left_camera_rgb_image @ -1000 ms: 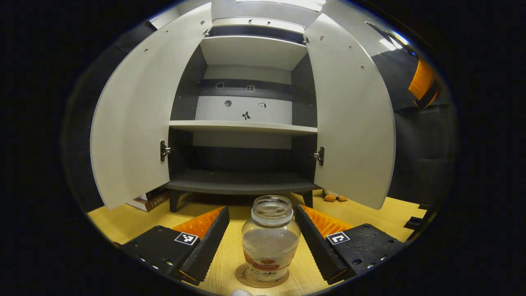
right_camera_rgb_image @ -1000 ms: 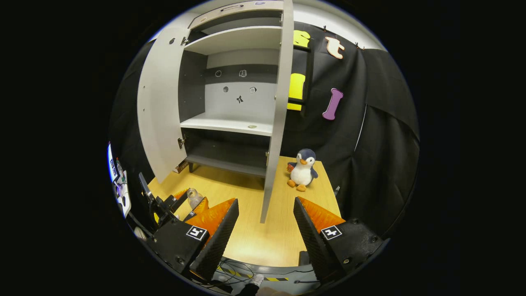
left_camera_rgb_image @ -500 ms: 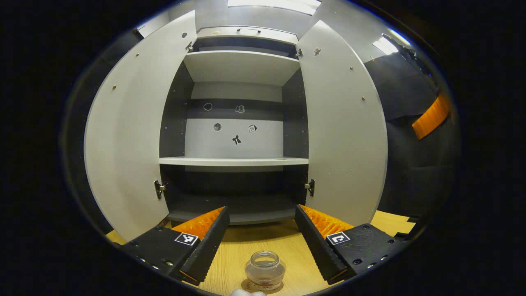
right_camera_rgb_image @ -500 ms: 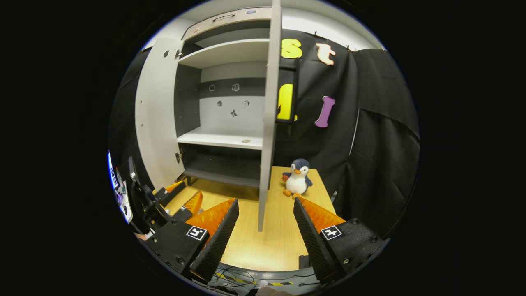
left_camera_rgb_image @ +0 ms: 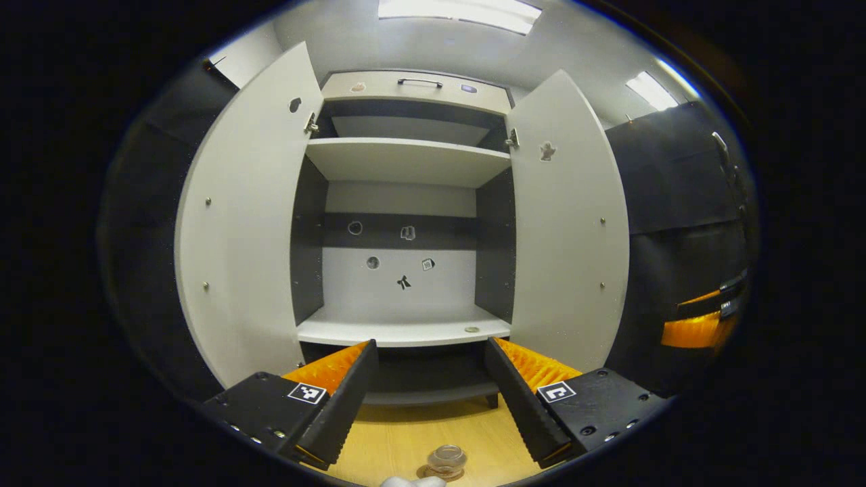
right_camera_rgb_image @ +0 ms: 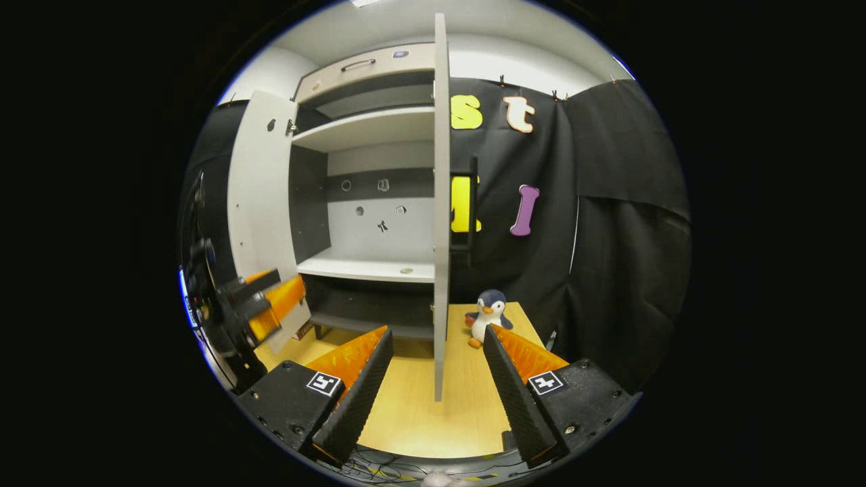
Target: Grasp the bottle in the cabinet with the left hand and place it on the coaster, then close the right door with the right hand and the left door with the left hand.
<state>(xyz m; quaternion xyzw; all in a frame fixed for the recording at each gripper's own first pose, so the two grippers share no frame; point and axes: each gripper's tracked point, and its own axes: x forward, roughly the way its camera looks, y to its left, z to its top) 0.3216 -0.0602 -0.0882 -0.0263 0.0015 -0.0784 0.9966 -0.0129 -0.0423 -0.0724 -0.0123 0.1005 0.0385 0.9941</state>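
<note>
Orange-backed and spread wide, the left tool (left_camera_rgb_image: 427, 399) holds nothing; it has lifted away from the bottle (left_camera_rgb_image: 447, 460), now small at the bottom centre of the left gripper view, standing on the wooden desk (left_camera_rgb_image: 406, 439). Placement looks done. The bottle's long axis is upright, open mouth up. The right tool (right_camera_rgb_image: 433, 385), also wide and empty, faces the right door (right_camera_rgb_image: 440, 203) edge-on at centre, both doors not yet closed.

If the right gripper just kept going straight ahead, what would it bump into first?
Probably the front edge of the open right door, which stands edge-on between the open right gripper fingers' line. How far off is unclear.
</note>
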